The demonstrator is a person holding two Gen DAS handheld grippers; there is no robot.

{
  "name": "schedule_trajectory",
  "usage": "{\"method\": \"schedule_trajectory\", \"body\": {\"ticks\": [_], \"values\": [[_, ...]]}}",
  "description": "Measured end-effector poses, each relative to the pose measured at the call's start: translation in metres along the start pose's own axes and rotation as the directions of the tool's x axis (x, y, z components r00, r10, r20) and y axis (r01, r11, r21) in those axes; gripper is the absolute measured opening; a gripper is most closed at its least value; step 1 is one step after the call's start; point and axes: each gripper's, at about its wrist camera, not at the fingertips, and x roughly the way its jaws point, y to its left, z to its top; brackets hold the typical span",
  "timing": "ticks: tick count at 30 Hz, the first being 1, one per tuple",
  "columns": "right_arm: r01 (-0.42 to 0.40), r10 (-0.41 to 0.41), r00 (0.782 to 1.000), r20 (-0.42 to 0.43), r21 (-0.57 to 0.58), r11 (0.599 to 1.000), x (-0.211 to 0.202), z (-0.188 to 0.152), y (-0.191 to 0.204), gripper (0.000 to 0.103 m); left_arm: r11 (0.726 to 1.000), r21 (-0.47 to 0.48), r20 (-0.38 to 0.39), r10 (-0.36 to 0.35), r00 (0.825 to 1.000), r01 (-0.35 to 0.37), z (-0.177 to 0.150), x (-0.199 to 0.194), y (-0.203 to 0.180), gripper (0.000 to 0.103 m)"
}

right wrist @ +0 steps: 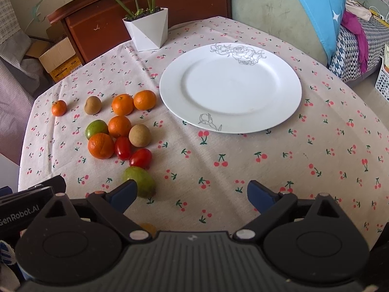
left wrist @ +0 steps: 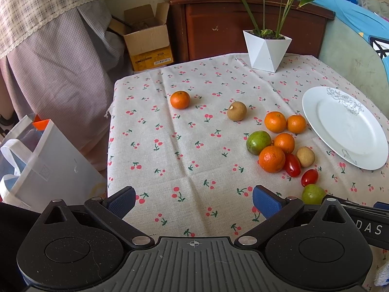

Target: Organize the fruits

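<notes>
A cluster of fruit lies on the cherry-print tablecloth: several oranges [left wrist: 271, 159] [right wrist: 101, 145], two green fruits [left wrist: 258, 142] [right wrist: 139, 181], two brown fruits [left wrist: 237, 111] [right wrist: 139, 135] and two red cherry tomatoes [left wrist: 292, 165] [right wrist: 140, 158]. One orange [left wrist: 180, 99] [right wrist: 59, 108] lies apart at the left. An empty white plate [left wrist: 345, 126] [right wrist: 231, 87] lies right of the cluster. My left gripper [left wrist: 194, 200] is open and empty over bare cloth. My right gripper [right wrist: 192, 194] is open and empty, its left finger [right wrist: 124, 193] close beside the nearest green fruit.
A white faceted plant pot [left wrist: 266, 50] [right wrist: 148, 31] stands at the table's far edge. A cardboard box [left wrist: 145, 39], a wooden cabinet [left wrist: 243, 24] and a white bag [left wrist: 43, 168] lie beyond the table's edges. A green chair with a blue cushion [right wrist: 316, 7] stands at the back right.
</notes>
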Motion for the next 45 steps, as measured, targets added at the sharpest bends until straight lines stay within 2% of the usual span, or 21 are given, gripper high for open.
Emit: {"method": "schedule_trajectory", "body": {"ticks": [15,18,20,24,30,32,33,37,45], "values": [[-0.035,0.035,0.999,0.008,0.000,0.999,-0.003,0.000,-0.003,0.096,1.000,-0.008,-0.004,-0.006,1.000,0.006,-0.002,0.004,0.003,0.102],[-0.052,0.052,0.998,0.020,0.024,0.998,-0.008,0.000,-0.012,0.093,1.000,-0.020,-0.003,0.000,1.000,0.000,-0.002,0.006,0.008,0.102],[-0.075,0.074,0.997,0.026,0.044,0.996,-0.011,0.000,-0.020,0.088,0.999,-0.036,-0.005,-0.004,1.000,0.004,-0.001,0.009,0.013,0.102],[-0.111,0.109,0.993,0.038,0.069,0.991,-0.017,-0.004,-0.031,0.084,0.998,-0.062,-0.008,0.007,1.000,-0.008,0.000,0.015,0.023,0.101],[-0.184,0.183,0.983,0.031,0.047,0.982,-0.026,-0.024,-0.031,0.071,0.995,-0.102,0.024,0.021,1.000,-0.019,0.010,0.022,0.035,0.101],[-0.225,0.225,0.974,0.009,0.046,0.973,-0.027,-0.033,-0.027,0.061,0.992,-0.122,0.037,0.014,0.999,-0.010,0.017,0.025,0.039,0.100],[-0.240,0.240,0.971,0.003,0.037,0.970,-0.027,-0.037,-0.023,0.060,0.992,-0.130,0.045,0.013,0.999,-0.007,0.020,0.027,0.041,0.099],[-0.244,0.243,0.970,-0.009,-0.031,0.969,-0.025,-0.043,-0.008,0.048,0.990,-0.140,0.074,0.020,0.997,-0.010,0.032,0.038,0.043,0.097],[-0.236,0.237,0.972,0.004,-0.075,0.969,-0.023,-0.048,0.002,0.037,0.990,-0.141,0.098,-0.003,0.995,0.017,0.049,0.069,0.047,0.094]]}}
